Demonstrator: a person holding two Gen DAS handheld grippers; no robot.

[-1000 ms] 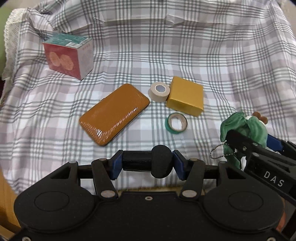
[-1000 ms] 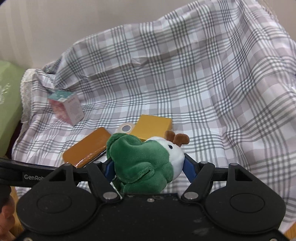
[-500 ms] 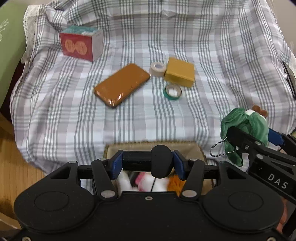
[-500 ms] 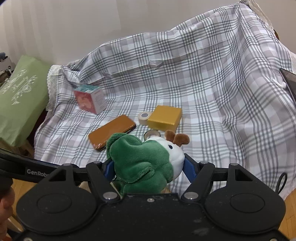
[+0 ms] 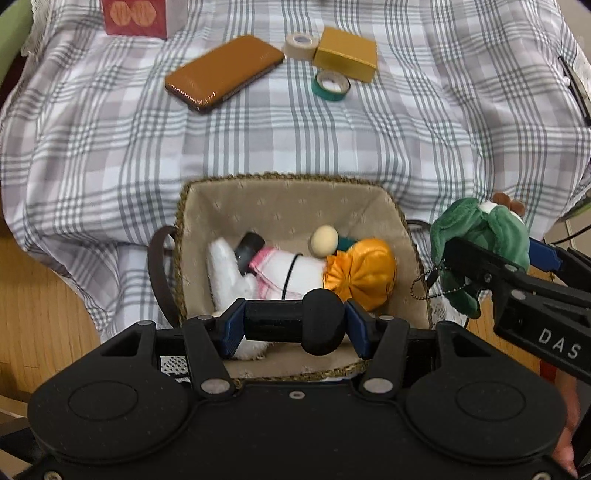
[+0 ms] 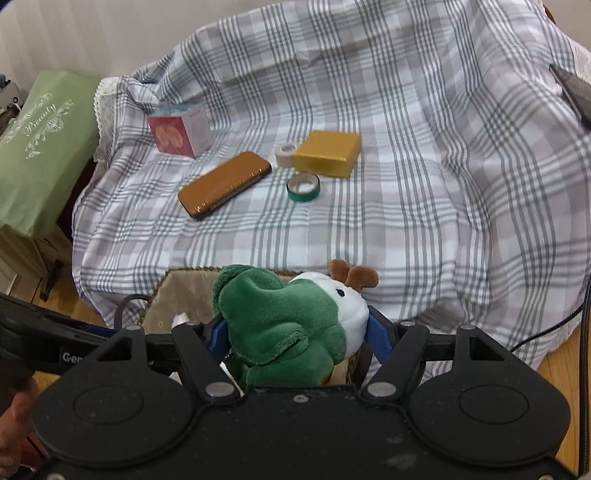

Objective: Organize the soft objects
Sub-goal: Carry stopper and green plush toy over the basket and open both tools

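Note:
My left gripper [image 5: 295, 325] is shut on a black object [image 5: 321, 321], a short bar with a rounded knob, lying crosswise between the blue pads. It hangs over a beige-lined woven basket [image 5: 291, 177] on the floor, which holds a white plush [image 5: 229, 273] and an orange doll [image 5: 365, 269]. My right gripper [image 6: 295, 332] is shut on a green plush toy [image 6: 288, 325] with a white face and brown antlers. In the left wrist view that green plush toy [image 5: 476, 236] sits just right of the basket's rim, a bead chain dangling from it.
On the plaid cloth [image 5: 110, 129] behind the basket lie a brown case [image 5: 225, 72], a yellow box [image 5: 347, 55], a beige tape roll [image 5: 301, 44], a green tape roll [image 5: 330, 86] and a red box [image 5: 135, 16]. A green cushion [image 6: 40, 147] stands at the left, beside wooden floor.
Both grippers have drawn back from the plaid cloth towards its near edge, each still gripping its object. The basket has come into view below the left gripper.

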